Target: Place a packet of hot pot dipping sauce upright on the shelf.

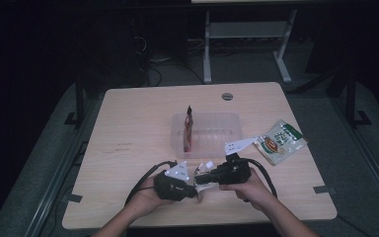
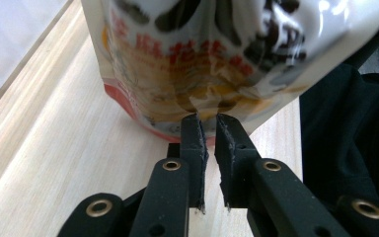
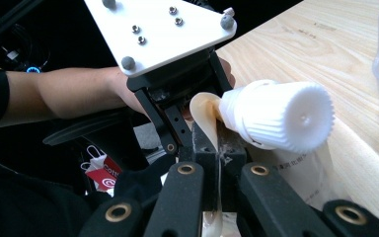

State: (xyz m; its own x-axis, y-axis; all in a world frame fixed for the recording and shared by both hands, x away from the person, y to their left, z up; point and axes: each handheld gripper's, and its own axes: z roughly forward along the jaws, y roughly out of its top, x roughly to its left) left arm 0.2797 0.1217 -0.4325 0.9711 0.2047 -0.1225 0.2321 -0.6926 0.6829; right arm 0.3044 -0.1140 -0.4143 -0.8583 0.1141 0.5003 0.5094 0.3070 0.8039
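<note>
My right gripper (image 3: 220,148) is pinching the spouted pouch (image 3: 276,118); my left gripper (image 2: 207,129), jaws slightly parted, is touching its bottom edge.

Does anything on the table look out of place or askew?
Yes. One flat packet stands on edge inside the clear plastic tray, while a green-and-white snack packet lies outside it at an angle, near the table's right edge. Nothing looks spilled or damaged.

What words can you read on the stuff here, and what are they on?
"Cott": start of a cut-off word on a red tag under the table edge.
Red characters across the spouted pouch: too blurred to read.
Faint print on its back: too pale.
Print on the green packet: too small.
</note>
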